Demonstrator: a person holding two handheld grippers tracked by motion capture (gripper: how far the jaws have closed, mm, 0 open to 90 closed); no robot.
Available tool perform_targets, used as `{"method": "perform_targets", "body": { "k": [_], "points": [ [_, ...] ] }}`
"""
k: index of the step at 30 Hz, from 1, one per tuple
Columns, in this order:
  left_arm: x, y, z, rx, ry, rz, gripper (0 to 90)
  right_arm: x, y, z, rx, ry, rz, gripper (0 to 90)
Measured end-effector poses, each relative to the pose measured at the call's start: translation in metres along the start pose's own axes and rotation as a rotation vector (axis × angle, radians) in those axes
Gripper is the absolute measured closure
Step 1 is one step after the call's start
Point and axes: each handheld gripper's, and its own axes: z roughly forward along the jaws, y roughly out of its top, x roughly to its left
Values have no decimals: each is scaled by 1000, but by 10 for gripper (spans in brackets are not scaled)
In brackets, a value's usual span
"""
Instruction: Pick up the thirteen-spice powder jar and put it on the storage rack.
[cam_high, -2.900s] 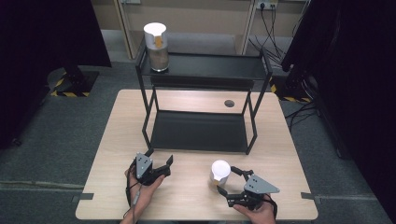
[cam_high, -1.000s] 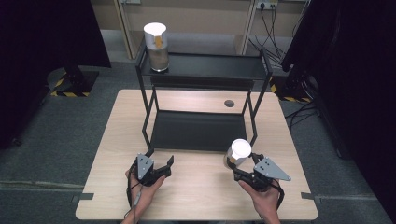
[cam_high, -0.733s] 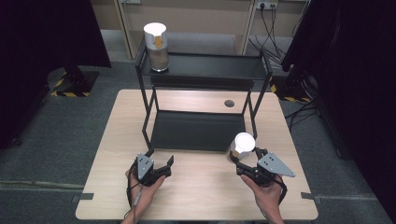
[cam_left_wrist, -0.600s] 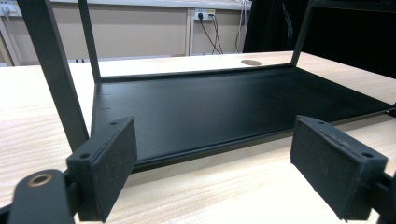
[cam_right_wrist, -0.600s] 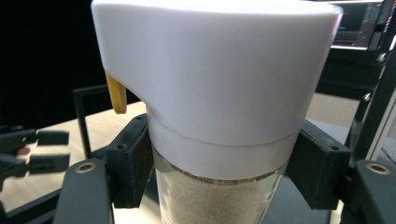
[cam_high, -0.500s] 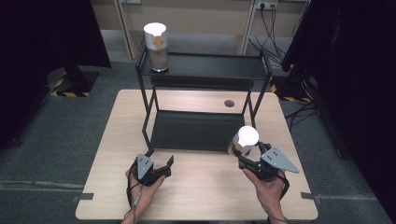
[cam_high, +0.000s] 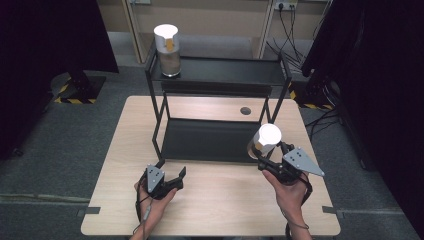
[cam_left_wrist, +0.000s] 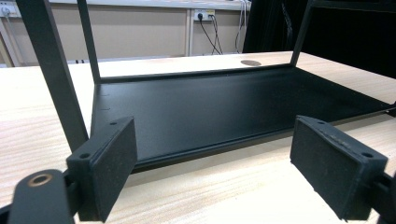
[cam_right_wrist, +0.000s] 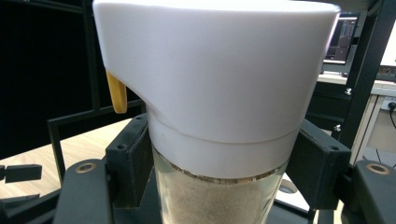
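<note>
- Right hand-held gripper (cam_high: 263, 156) pinches a white-lidded glass shaker (cam_high: 264, 140), lifted above the table's (cam_high: 220, 210) right edge, beside the black rack (cam_high: 215, 140).
- Left hand-held gripper (cam_high: 172, 172), spread and empty, sits near the table's front edge.

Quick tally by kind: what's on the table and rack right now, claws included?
Jars with white lids: 2, one on the rack's top shelf, one held in the right claw.
Black two-tier rack: 1.
Claws: 2, left claw open, right claw shut on its jar.
Total: 5.
</note>
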Motion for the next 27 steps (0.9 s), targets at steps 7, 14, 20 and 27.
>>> {"method": "perform_targets", "body": {
  "k": [7, 14, 20, 27],
  "points": [
    [0, 0, 0, 1, 0, 1, 143, -3, 9, 4, -17, -15, -7, 309],
    [0, 0, 0, 1, 0, 3, 143, -5, 19, 7, -40, -26, -11, 309],
    [-1, 0, 0, 0, 1, 5, 143, -7, 26, 11, -54, -26, -12, 309],
    [-1, 0, 0, -1, 1, 6, 143, -8, 33, 16, -65, -34, -10, 309]
  ]
}}
